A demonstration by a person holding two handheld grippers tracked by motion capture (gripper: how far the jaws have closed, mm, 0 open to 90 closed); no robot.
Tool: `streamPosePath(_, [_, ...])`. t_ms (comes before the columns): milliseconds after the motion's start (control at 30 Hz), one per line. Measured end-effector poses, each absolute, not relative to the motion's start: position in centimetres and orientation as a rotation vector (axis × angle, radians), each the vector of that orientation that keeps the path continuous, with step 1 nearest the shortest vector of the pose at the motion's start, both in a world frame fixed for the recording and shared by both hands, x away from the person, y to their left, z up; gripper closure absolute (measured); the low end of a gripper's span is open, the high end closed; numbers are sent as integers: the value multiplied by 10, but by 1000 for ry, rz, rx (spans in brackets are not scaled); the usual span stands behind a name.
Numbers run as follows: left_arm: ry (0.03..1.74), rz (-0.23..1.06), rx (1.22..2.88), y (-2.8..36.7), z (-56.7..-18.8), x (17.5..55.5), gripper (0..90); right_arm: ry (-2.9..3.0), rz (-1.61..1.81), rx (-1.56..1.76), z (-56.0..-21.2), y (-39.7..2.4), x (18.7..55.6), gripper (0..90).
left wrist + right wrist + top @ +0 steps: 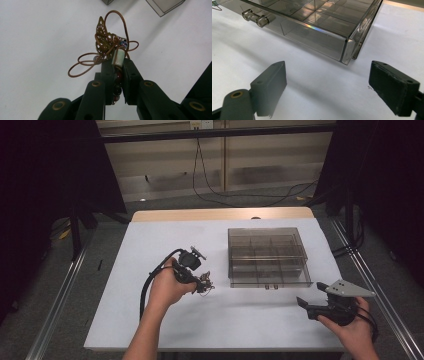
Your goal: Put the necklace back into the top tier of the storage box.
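My left gripper (pixel 117 65) is shut on a piece of jewellery (pixel 110 47): brown wire loops, a filigree butterfly and a string of beads, one pale green bead pinched between the jaws. In the high view the left gripper (pixel 204 282) holds this jewellery (pixel 206 282) above the white table, left of a clear compartment box (pixel 266 255). My right gripper (pixel 312 295) rests near the table's front right corner, jaws wide open with nothing between them. In the right gripper view the right gripper (pixel 327 87) faces the compartment box's corner (pixel 344 47) and its two small knobs (pixel 255 18).
The white table top (pixel 150 240) has a wooden strip along its far edge. Metal rails run along the floor on both sides. Cables hang behind the table against the back wall. A person's forearms come in from the bottom.
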State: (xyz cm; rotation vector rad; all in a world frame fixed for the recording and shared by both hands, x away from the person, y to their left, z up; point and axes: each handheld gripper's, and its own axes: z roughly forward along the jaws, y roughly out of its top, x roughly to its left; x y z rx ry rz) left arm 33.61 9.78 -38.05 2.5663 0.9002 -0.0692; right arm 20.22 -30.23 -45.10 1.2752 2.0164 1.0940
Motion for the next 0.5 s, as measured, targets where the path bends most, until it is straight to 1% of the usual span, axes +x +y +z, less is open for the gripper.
streamPosePath(500, [884, -69, 2586, 94, -359, 341, 813, 2023, 1095, 1261, -451, -301, 202, 142])
